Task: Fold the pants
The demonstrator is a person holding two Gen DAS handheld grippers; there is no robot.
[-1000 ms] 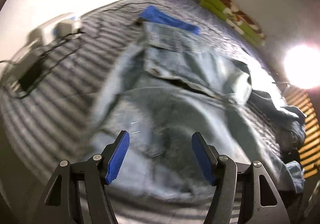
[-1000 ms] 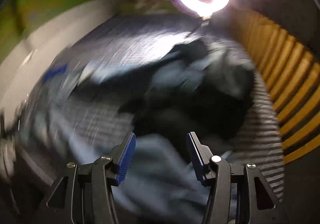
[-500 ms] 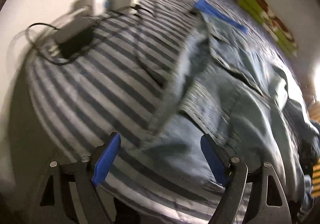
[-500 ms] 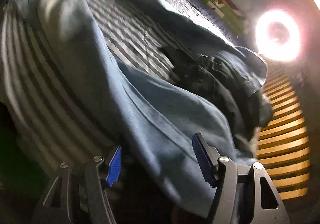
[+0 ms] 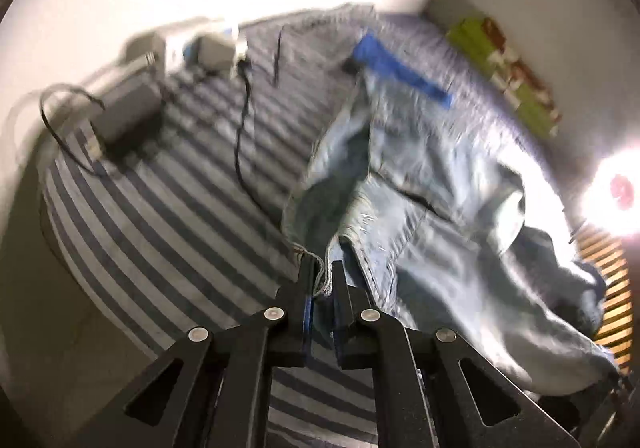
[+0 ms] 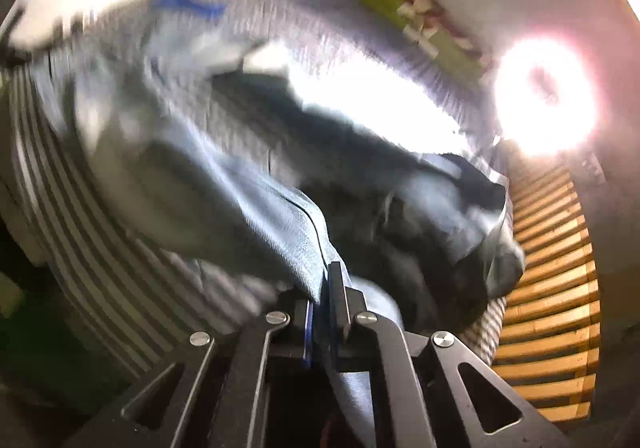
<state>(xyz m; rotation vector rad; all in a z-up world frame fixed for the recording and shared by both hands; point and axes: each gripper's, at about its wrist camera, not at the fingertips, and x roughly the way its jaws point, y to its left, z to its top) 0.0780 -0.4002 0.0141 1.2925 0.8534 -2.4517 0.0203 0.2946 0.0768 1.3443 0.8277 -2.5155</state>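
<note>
Jeans (image 5: pixel 420 184) sprawl across the bed (image 5: pixel 168 216) toward one o'clock; our left gripper (image 5: pixel 320 280) and right gripper (image 6: pixel 324 296) have just clamped onto hems. Thin bites could slip when we lift.

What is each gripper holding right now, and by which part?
Both are shut on the jeans: the left gripper pinches a frayed hem edge, the right gripper a seamed fold.

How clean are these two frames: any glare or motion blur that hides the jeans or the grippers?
Left wrist view: the lamp flares at the right edge, the wall is blown out, and the jeans are mildly smeared; the left gripper stays sharp. Right wrist view: heavier blur, the lamp and a white patch on the bed are blown out; the right gripper is sharp.
</note>
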